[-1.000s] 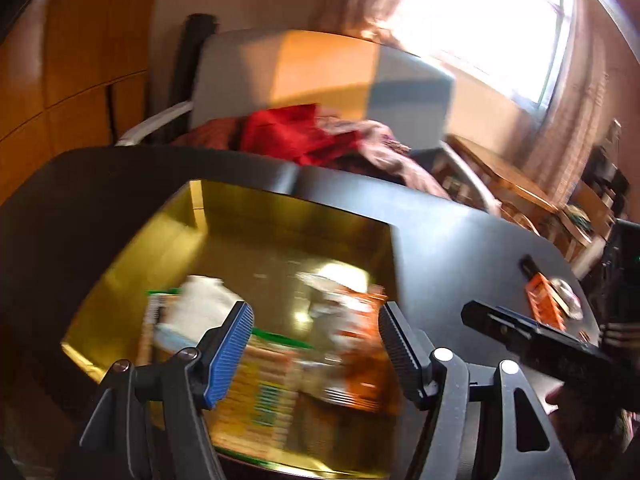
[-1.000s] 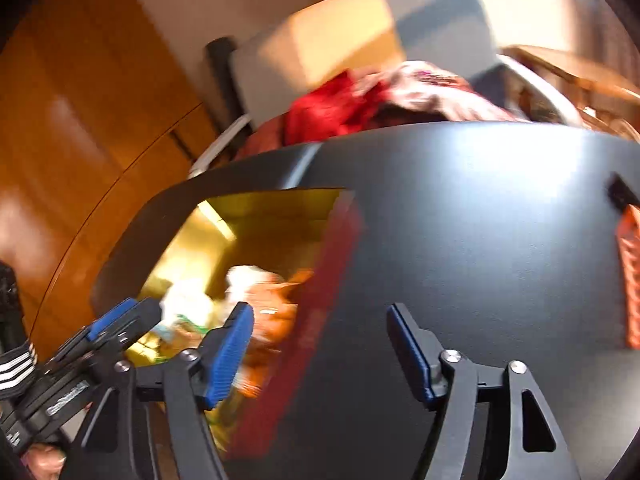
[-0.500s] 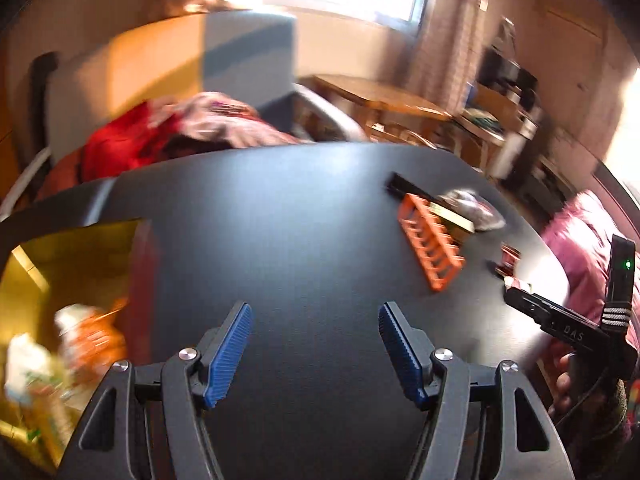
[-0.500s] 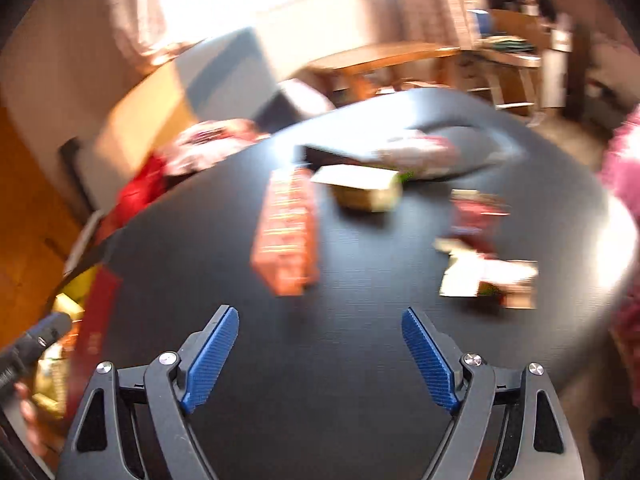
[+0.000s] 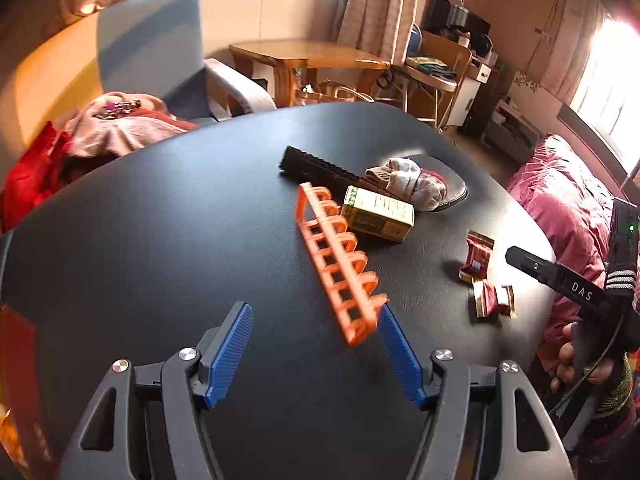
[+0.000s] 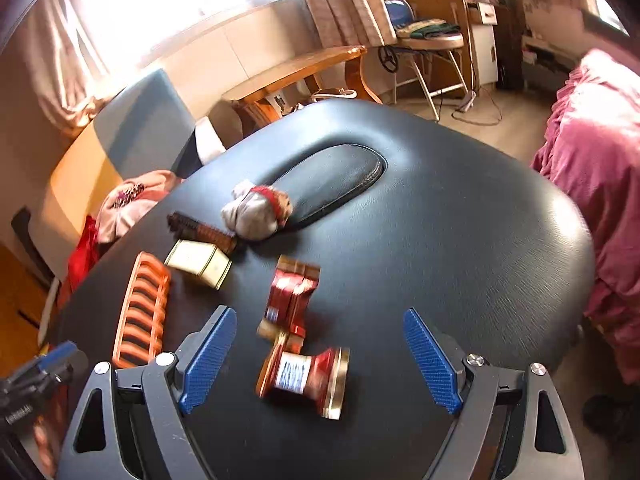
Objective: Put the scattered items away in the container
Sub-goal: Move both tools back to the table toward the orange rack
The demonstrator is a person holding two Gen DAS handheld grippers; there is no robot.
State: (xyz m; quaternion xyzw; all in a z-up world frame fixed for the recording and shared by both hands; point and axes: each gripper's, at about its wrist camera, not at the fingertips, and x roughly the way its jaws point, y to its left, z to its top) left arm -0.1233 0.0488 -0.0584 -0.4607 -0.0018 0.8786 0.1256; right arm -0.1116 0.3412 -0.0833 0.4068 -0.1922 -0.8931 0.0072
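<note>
My left gripper (image 5: 314, 320) is open and empty, low over the black table, with the near end of an orange plastic rack (image 5: 336, 260) just ahead of its right finger. My right gripper (image 6: 320, 334) is open and empty, with two red foil packets (image 6: 302, 376) (image 6: 292, 292) lying between and ahead of its fingers. A green-and-cream carton (image 5: 378, 214) (image 6: 199, 263), a dark comb-like bar (image 5: 320, 166) (image 6: 202, 232) and a balled sock (image 5: 408, 178) (image 6: 256, 210) lie farther out. The container's red edge (image 5: 18, 360) shows at far left.
The black table (image 5: 160, 220) curves away to its edge at the right. A dark oval pad (image 6: 332, 184) lies under the sock. A grey armchair (image 5: 152, 52) with clothes stands behind the table. A pink bed (image 6: 600, 160) is at the right.
Both grippers have swung right, away from the gold-lined container with its packets, to face the scattered items. The right gripper now hovers over the red packets; both stay open.
</note>
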